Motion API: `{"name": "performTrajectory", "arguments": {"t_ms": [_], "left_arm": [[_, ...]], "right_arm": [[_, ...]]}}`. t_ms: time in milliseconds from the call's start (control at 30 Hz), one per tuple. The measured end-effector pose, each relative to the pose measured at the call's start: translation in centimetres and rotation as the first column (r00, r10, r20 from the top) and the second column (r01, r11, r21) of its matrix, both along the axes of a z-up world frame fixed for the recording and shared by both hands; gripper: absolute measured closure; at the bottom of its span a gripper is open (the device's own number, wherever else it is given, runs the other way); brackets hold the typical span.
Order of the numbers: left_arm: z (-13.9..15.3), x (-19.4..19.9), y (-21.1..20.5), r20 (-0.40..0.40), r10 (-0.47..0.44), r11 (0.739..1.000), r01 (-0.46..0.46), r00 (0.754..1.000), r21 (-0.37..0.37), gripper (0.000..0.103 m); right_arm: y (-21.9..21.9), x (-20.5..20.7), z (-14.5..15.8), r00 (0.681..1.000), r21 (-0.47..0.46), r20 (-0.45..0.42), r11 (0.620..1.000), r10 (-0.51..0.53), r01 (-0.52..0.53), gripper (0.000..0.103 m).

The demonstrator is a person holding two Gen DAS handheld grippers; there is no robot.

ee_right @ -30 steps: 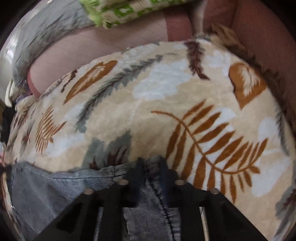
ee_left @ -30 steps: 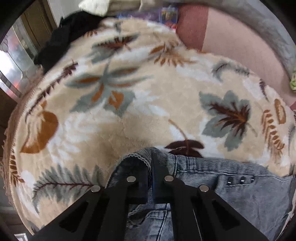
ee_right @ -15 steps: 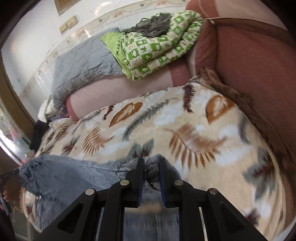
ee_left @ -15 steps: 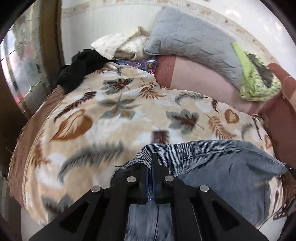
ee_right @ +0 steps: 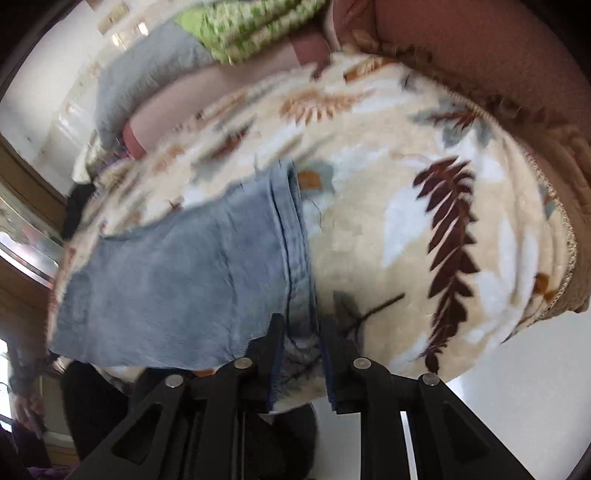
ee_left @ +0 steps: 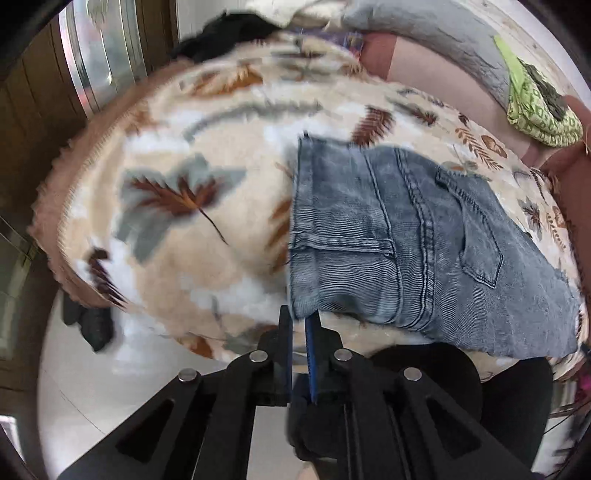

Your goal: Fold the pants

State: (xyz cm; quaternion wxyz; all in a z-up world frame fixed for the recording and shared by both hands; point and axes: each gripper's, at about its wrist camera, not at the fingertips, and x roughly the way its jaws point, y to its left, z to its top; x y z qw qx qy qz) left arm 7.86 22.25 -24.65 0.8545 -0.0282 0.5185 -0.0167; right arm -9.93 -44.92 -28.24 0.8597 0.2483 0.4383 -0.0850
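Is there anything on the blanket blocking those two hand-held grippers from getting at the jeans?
Nothing visible. The jeans lie on the leaf-print blanket, and their near edge reaches right between the fingers of the left hand-held gripper and the right hand-held gripper. The piled bedding sits far behind.

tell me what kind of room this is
Most likely a bedroom: faded blue denim pants lie on a bed under a beige fleece blanket with a leaf print, with a grey quilted pillow at its head.
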Motion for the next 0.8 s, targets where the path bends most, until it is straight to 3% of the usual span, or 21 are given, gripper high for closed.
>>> {"name": "performTrajectory", "arguments": {"t_ms": [33, 67, 100, 167, 333, 433, 467, 500, 567, 600, 800], "left_arm": [[1.0, -0.3, -0.1, 0.025, 0.002, 1.0, -0.003, 1.0, 0.03, 0.095], [1.9, -0.4, -0.1, 0.052, 0.006, 0.999, -0.008, 0.999, 0.05, 0.095], [3.1, -0.5, -0.2, 0.086, 0.006, 0.998, -0.012, 0.996, 0.061, 0.095], [5.1, -0.6, -0.9, 0.142, -0.009, 0.998, -0.001, 0.99, 0.068, 0.095], [6.6, -1.1, -4.7, 0.192, -0.12, 0.991, 0.105, 0.974, 0.085, 0.095], [5.9, -0.4, -6.5, 0.172, -0.138, 0.988, 0.124, 0.975, 0.092, 0.095], [5.6, -0.2, -6.9, 0.162, -0.14, 0.988, 0.128, 0.977, 0.082, 0.094], [5.4, 0.0, -7.2, 0.152, -0.137, 0.989, 0.126, 0.979, 0.076, 0.087], [4.8, 0.6, -7.7, 0.143, -0.123, 0.99, 0.113, 0.982, 0.081, 0.081], [4.5, 1.1, -7.8, 0.138, -0.113, 0.991, 0.101, 0.984, 0.09, 0.08], [3.5, 4.3, -8.6, 0.128, -0.057, 0.994, 0.044, 0.99, 0.102, 0.08]], "right_arm": [[-0.3, -0.2, 1.1, 0.999, -0.016, 0.035, 1.0, -0.01, 0.011, 0.057], [-0.5, -0.2, 2.1, 0.998, -0.026, 0.066, 0.999, -0.023, 0.025, 0.039], [-0.6, -0.2, 2.9, 0.994, -0.033, 0.103, 0.998, -0.041, 0.045, 0.034], [-1.2, 1.1, 4.3, 0.984, -0.037, 0.164, 0.996, -0.068, 0.075, 0.034], [-0.7, 8.2, 3.5, 0.997, -0.121, 0.069, 0.992, -0.016, 0.024, 0.036], [-0.6, 12.4, 1.3, 0.999, -0.176, -0.033, 0.984, -0.011, 0.005, 0.056], [-0.9, 12.8, 0.2, 0.998, -0.181, -0.067, 0.984, -0.005, -0.007, 0.068], [-0.8, 13.9, -0.8, 0.992, -0.176, -0.123, 0.984, 0.011, -0.032, 0.078], [-0.3, 14.4, -1.5, 0.981, -0.237, -0.194, 0.969, 0.015, -0.061, 0.086], [-0.1, 14.4, -0.9, 0.981, -0.262, -0.191, 0.963, 0.017, -0.068, 0.099], [-0.1, 13.0, 5.4, 0.999, -0.301, 0.03, 0.953, 0.042, -0.031, 0.099]]}}
